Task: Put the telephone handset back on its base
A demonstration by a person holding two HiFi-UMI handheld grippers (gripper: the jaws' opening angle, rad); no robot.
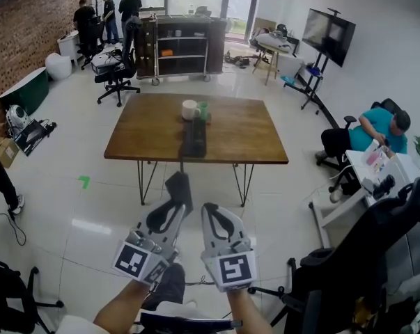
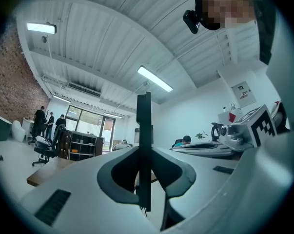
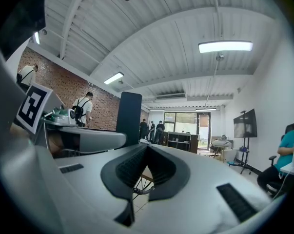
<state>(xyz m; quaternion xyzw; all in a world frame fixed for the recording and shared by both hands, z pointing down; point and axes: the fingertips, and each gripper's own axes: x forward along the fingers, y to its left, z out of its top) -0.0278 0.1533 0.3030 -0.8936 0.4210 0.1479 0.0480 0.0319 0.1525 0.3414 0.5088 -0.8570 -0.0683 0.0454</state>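
The dark telephone handset (image 1: 180, 186) is clamped in my left gripper (image 1: 176, 203), low over the floor in front of the wooden table (image 1: 244, 134). In the left gripper view the handset (image 2: 144, 121) stands edge-on between the jaws of that gripper (image 2: 144, 152). The dark telephone base (image 1: 193, 138) lies on the table's middle, well ahead of both grippers. A thin cord (image 1: 182, 164) hangs from it toward the handset. My right gripper (image 1: 210, 209) is beside the left one, shut and holding nothing (image 3: 147, 150). From its view the handset (image 3: 128, 116) rises at the left.
A white mug (image 1: 190, 109) and a green cup (image 1: 203, 110) stand behind the base. A black office chair (image 1: 377, 249) is close on my right, and a seated person (image 1: 377, 127) is at a desk. A shelf cart (image 1: 182, 47) and standing people are at the back.
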